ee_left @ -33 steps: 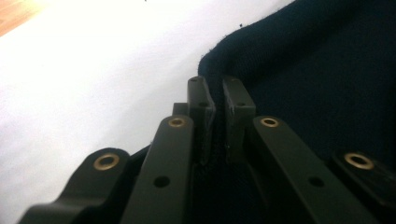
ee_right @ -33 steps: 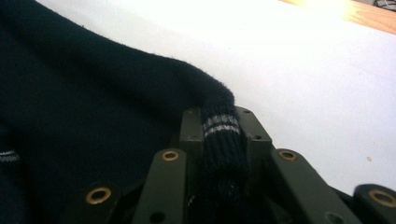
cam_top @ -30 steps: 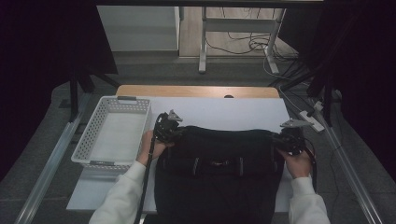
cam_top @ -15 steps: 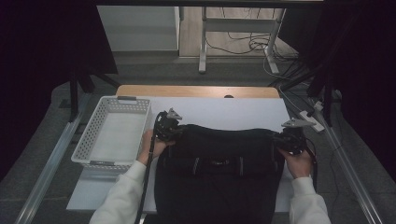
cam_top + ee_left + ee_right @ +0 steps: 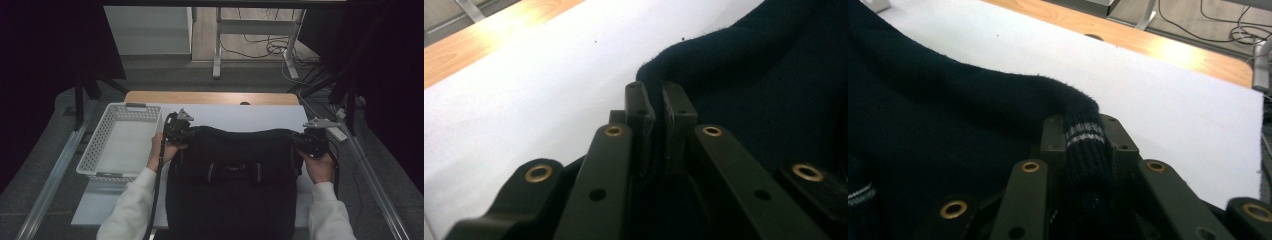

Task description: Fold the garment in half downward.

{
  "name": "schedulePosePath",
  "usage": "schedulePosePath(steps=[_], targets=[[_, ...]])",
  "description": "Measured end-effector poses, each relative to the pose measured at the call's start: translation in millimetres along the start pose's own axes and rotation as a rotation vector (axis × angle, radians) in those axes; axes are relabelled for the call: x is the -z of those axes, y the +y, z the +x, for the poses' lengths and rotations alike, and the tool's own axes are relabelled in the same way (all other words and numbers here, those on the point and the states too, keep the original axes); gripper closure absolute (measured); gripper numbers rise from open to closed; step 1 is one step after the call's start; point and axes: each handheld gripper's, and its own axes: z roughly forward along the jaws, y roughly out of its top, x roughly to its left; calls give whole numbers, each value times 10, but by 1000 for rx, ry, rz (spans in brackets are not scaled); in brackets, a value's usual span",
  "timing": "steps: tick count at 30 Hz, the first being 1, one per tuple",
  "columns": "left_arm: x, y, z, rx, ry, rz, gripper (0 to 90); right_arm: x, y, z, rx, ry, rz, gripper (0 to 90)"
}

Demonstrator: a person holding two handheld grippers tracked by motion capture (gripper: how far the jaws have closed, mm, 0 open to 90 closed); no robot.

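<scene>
A dark navy knitted sweater lies on the white table top, its lower part hanging over the near edge. My left gripper holds its far left corner; in the left gripper view the jaws are shut on a fold of the sweater, with my left gripper just above the white surface. My right gripper holds the far right corner. In the right gripper view, my right gripper is shut on a ribbed, white-striped edge of the sweater.
A white plastic basket stands at the left of the table. A wooden strip runs along the far edge. Metal rails flank the table, and cables lie on the floor beyond.
Both hands and the sweater's far edge have shifted slightly; the hold on the two corners stays the same.
</scene>
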Motion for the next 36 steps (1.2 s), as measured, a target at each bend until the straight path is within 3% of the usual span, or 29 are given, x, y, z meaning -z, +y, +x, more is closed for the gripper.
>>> schedulePosePath(steps=[15,21,30,36], targets=[[5,234,115,11,35,-23,831,-111,271,-132,-26,-49,-9,750],[9,328,138,11,47,-33,832,-89,406,-166,-35,-85,-36,751],[22,409,176,13,49,-47,832,-86,431,-214,-46,-102,-40,751],[104,529,249,13,76,-68,832,-50,565,-225,-51,-104,-74,750]])
